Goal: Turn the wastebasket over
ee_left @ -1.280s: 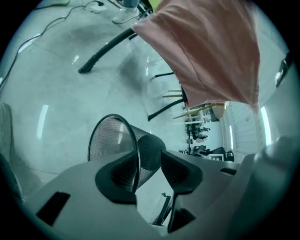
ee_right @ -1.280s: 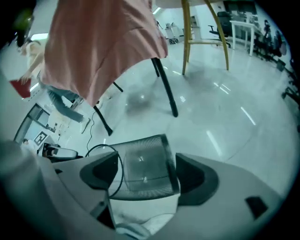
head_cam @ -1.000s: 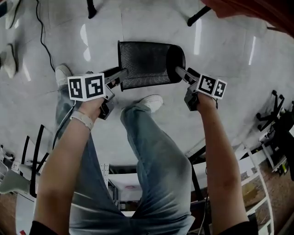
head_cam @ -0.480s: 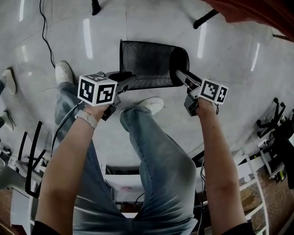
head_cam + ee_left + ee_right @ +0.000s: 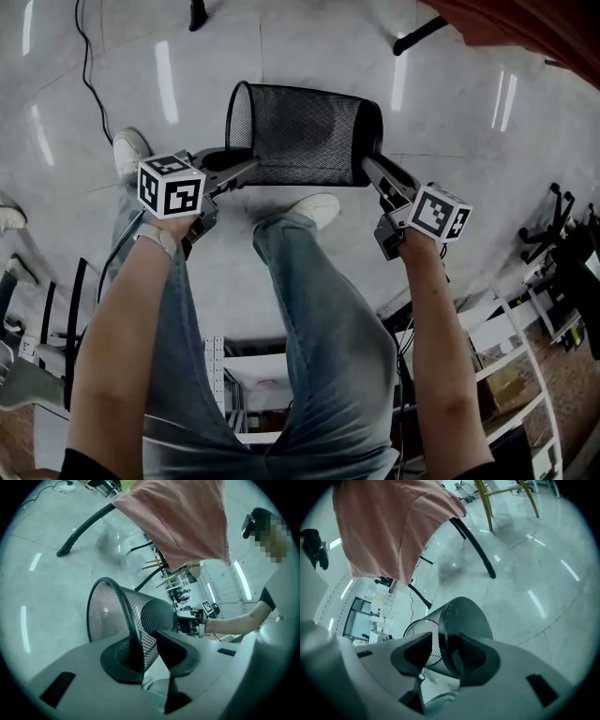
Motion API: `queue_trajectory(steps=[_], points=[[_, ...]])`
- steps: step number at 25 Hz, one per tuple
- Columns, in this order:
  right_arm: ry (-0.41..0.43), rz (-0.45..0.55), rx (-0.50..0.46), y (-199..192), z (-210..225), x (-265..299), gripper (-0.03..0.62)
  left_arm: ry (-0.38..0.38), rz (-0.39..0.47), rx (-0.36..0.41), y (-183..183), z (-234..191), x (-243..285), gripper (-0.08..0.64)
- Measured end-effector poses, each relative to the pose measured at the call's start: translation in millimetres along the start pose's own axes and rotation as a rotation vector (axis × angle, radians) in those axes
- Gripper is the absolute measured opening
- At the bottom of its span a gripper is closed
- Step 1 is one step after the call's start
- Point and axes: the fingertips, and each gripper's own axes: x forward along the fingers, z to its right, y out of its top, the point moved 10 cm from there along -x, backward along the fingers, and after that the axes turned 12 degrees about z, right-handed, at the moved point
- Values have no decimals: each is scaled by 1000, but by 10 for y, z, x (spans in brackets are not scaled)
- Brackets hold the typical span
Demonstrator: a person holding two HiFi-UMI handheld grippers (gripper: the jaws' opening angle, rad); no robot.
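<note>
Lying sideways, the mesh wastebasket (image 5: 305, 131) is clamped at its open rim by the left tongs (image 5: 247, 167), just eased slightly wider, and at its base edge by the right tongs (image 5: 368, 165), just closing. The floor (image 5: 469, 122) spreads wide beyond; a shoe (image 5: 314, 208) sits just beside. Only the gripper views show a pink cloth (image 5: 178, 522) overhead.

One mesh wastebasket (image 5: 309, 131) and two handheld grippers (image 5: 249, 165) (image 5: 367, 163).

**Three Cameras, One Wastebasket (image 5: 305, 131)**

The head view looked steeply down at the floor (image 5: 281, 47). Each gripper view looked closely along its own jaws, from the wastebasket's 8 and 4 o'clock; all three shared it.
</note>
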Motion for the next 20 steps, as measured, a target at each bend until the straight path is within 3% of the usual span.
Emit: queue_trajectory(steps=[5, 10, 15, 20], points=[[1, -14, -52, -241, -592, 10, 172, 4, -43, -6, 42, -217, -480, 129], [39, 49, -27, -424, -1147, -4, 140, 55, -94, -46, 66, -505, -859, 183], [95, 61, -68, -592, -1811, 202, 141, 191, -185, -42, 93, -842, -1259, 253], [95, 114, -129, -684, -2366, 516, 137, 310, -258, 26, 171, -991, -1536, 252]])
